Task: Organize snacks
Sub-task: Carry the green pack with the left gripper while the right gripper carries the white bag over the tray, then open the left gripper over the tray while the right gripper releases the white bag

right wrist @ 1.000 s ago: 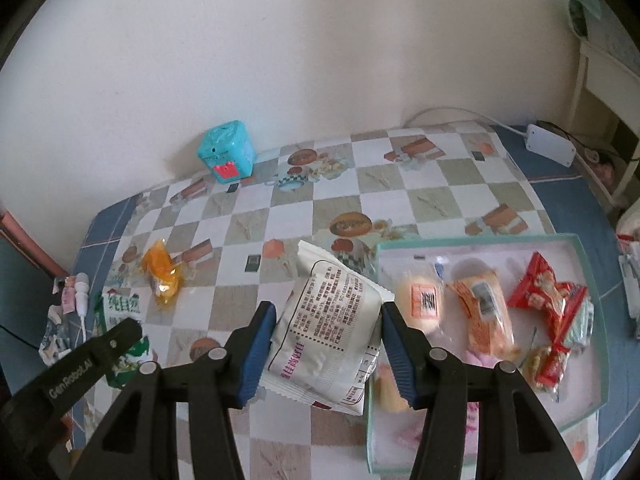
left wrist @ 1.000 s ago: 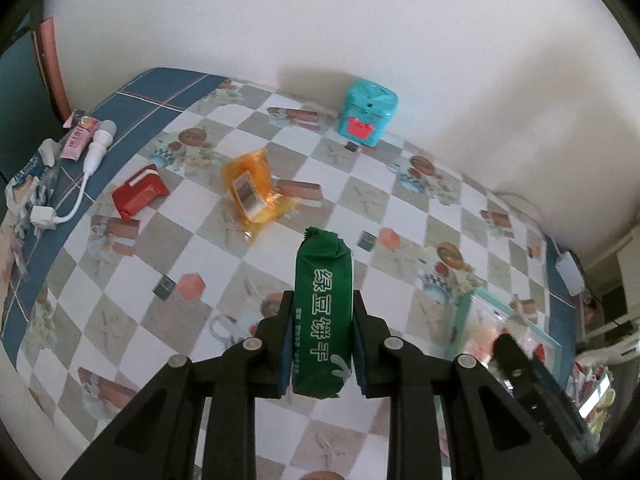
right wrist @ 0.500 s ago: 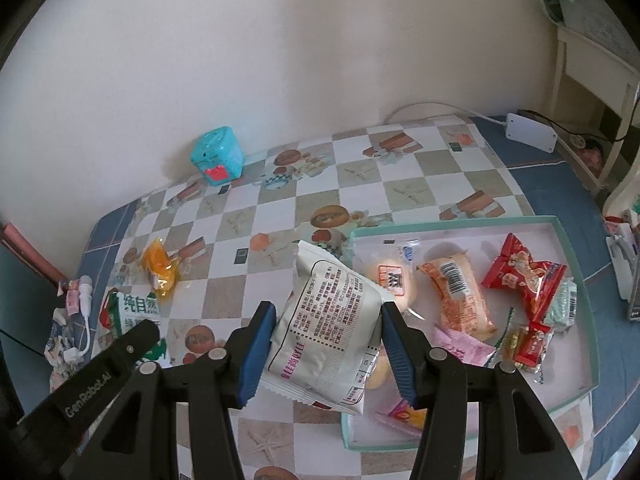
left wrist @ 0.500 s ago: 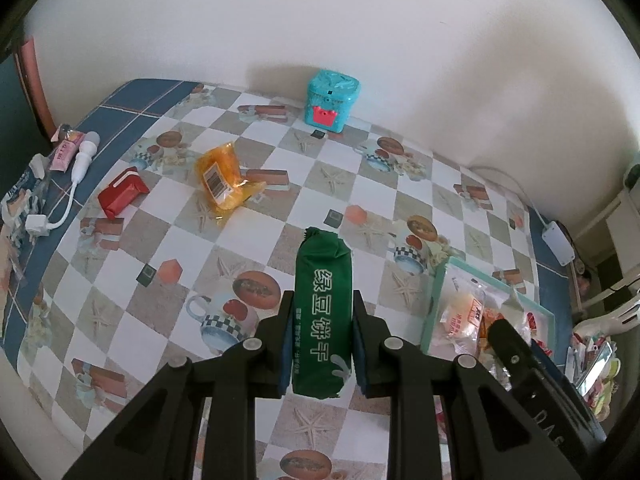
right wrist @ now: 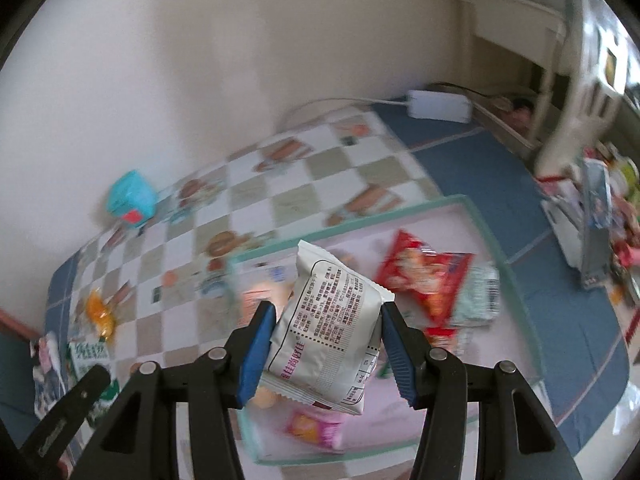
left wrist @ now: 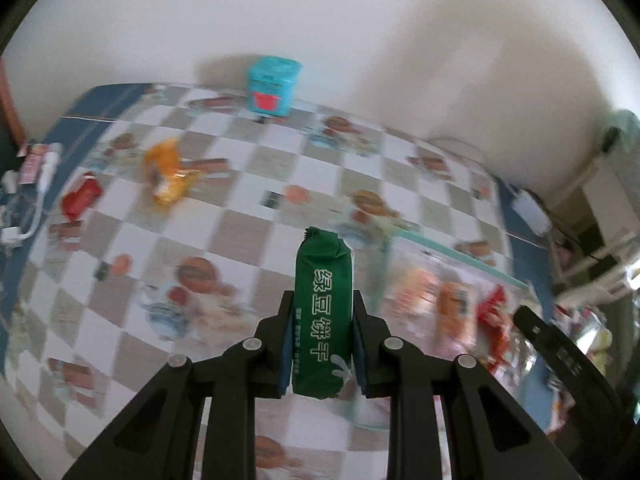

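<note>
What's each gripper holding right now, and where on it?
Left gripper: green plastic biscuit packet, pinched across its long sides at the lower half. Right gripper: white printed foil snack pouch, clamped across its side edges, mid-height.

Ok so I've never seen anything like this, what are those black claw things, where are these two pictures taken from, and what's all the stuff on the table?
Those black claws are hand-held grippers: a person carries one in each hand, and each has a wide-angle camera looking forward along its two fingers, so the room looks curved. One picture comes from the left gripper, which is shut on a green biscuit pack. The other comes from the right gripper, shut on a white snack bag. Below them is a table with a checkered tablecloth. On it sits a shallow tray with a teal rim already holding several snacks, among them a red packet. Apart from the tray lie an orange packet, a small red pack and a turquoise box near the wall.
</note>
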`<action>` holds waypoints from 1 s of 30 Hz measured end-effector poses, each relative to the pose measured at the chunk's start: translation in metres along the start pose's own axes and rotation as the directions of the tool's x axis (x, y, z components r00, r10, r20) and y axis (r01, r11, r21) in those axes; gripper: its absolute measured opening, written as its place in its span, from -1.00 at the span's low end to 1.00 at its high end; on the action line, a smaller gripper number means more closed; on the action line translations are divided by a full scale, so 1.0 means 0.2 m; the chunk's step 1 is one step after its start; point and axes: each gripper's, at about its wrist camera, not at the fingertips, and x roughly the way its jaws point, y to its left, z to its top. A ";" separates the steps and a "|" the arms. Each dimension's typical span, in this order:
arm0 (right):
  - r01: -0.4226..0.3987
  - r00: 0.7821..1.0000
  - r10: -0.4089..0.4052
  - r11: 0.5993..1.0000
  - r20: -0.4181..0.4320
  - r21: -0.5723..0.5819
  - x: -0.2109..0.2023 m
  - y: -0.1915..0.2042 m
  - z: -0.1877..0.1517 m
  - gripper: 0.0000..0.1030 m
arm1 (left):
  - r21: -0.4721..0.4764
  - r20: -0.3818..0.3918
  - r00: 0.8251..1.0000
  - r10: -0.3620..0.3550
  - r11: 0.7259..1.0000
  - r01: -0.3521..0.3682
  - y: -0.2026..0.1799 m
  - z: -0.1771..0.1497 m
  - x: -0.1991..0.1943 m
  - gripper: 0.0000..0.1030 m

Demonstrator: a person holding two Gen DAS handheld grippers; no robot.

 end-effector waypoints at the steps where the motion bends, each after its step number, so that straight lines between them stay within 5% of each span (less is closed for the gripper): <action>1: 0.008 1.000 -0.008 1.000 -0.001 0.019 0.00 -0.04 0.01 0.10 | 0.012 -0.006 1.000 -0.011 1.000 0.012 -0.03 -0.01 0.00 -0.50; 15: 0.072 0.997 -0.070 0.987 -0.020 0.141 0.00 -0.32 0.05 0.11 | 0.266 -0.062 0.997 -0.046 0.962 0.061 -0.56 -0.17 0.17 -0.50; 30: 0.093 0.991 -0.082 0.991 -0.110 0.097 0.20 -0.28 0.01 0.12 | 0.279 -0.099 0.994 -0.038 0.958 0.064 -0.58 -0.14 0.36 -0.50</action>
